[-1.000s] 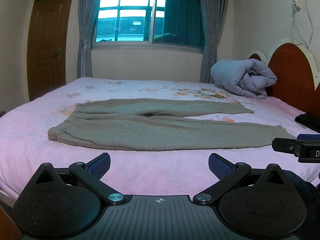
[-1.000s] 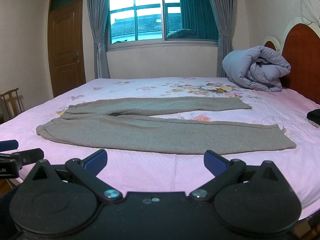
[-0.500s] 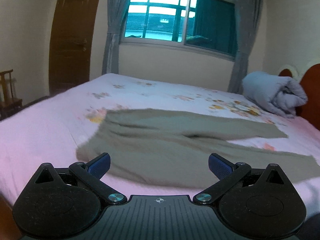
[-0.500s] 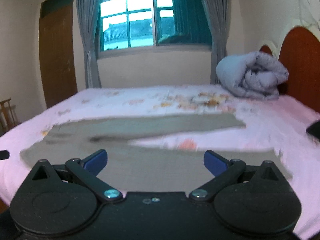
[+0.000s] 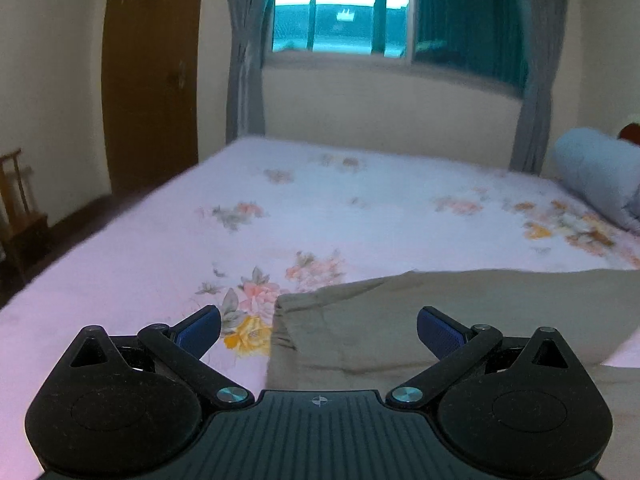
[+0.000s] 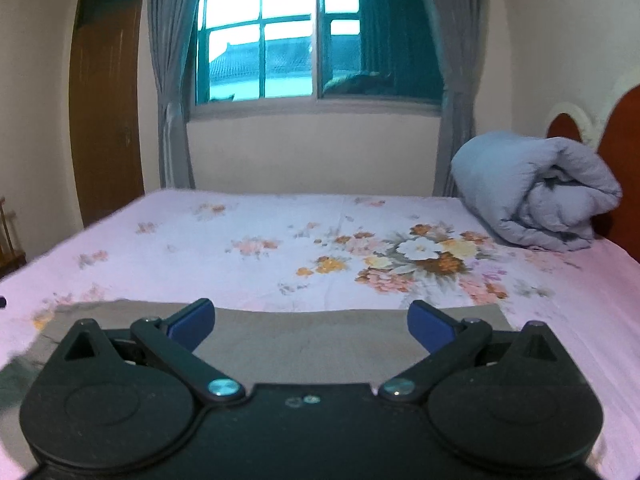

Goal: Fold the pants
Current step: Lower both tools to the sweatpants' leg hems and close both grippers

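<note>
The left gripper (image 5: 319, 330) hangs low over the grey-brown knit pants (image 5: 460, 312), its blue-padded fingers (image 5: 199, 330) spread wide with nothing between them. The waistband corner of the pants lies just ahead of the gap — nearer the left-hand finger, which sits over bare sheet beside a yellow printed flower (image 5: 248, 336). The right-hand finger is over the cloth itself. Whether either pad touches the fabric cannot be told.

The right gripper (image 6: 311, 322) is also spread wide and empty. In its view the pants (image 6: 304, 344) run flat across the frame under and between both blue pads (image 6: 428, 326), the far edge of the cloth lying just past the fingertips and the leg end stopping just outside the right-hand finger.

The pants lie on a bed covered with a pink floral sheet (image 6: 256, 224). Well beyond the fingers, to the right, a rolled pale-blue quilt (image 6: 536, 196) rests against a reddish-brown wooden headboard (image 6: 624, 148) — straight ahead is a curtained window (image 6: 316, 36), and a brown wooden door (image 6: 106, 120) stands far left.
</note>
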A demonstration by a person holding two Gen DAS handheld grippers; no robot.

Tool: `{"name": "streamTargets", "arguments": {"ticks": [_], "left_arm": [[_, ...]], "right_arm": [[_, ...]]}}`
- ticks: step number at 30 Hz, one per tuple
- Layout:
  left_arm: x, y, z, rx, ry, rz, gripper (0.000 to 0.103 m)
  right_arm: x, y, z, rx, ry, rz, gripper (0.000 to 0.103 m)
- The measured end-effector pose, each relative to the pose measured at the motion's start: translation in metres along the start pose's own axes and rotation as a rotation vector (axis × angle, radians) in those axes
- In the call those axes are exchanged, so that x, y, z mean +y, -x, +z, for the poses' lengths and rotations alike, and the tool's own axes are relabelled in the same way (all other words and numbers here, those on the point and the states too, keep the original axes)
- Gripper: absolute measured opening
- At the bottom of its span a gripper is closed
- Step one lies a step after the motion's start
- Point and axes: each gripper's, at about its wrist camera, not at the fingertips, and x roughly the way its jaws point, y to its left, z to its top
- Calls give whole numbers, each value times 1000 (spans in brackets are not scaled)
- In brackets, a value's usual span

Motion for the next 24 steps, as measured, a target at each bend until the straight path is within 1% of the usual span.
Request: {"name": "streamTargets", "arguments": {"ticks": [2,5,7,10,12,14,15,17,19,20,21,22,23,24], "left_arm": [[6,-40,3,27,30,-7,103],[8,-95,2,65,64,31,103],[9,-124,-2,96,92,34,103],[8,-160,-7,132,89,40,103],[6,-181,-9,160,76,32,103],[11,-198,-12,206,93,17,103],[13,-204,-13,217,103,7,103],[15,-208,-13,205,104,-6,103],[12,-214,-13,201,101,-25,83],[10,-215,-13,196,94,-45,57],[8,-215,-13,196,81,-78,47],[3,-214,-12,193,56,-86,40],[1,-211,-12,188,42,-113,29],[0,-210,-11,186,37,-129,26]], "right_arm": [[6,-42,-1,39,16,13,97],[19,-101,-10,107,25,27,97],[27,-137,-19,146,29,49,97],[41,-184,-30,190,73,82,97],[47,-202,-34,193,89,101,97],[47,-219,-34,192,87,117,97],[46,-227,-34,193,85,124,97],[45,-239,-33,202,82,143,97],[43,-250,-32,208,95,166,97],[43,-256,-32,209,110,181,97],[44,-260,-32,214,131,195,96],[45,-265,-32,219,158,207,96],[45,-270,-32,223,183,223,96],[45,-276,-32,230,206,242,94]]}}
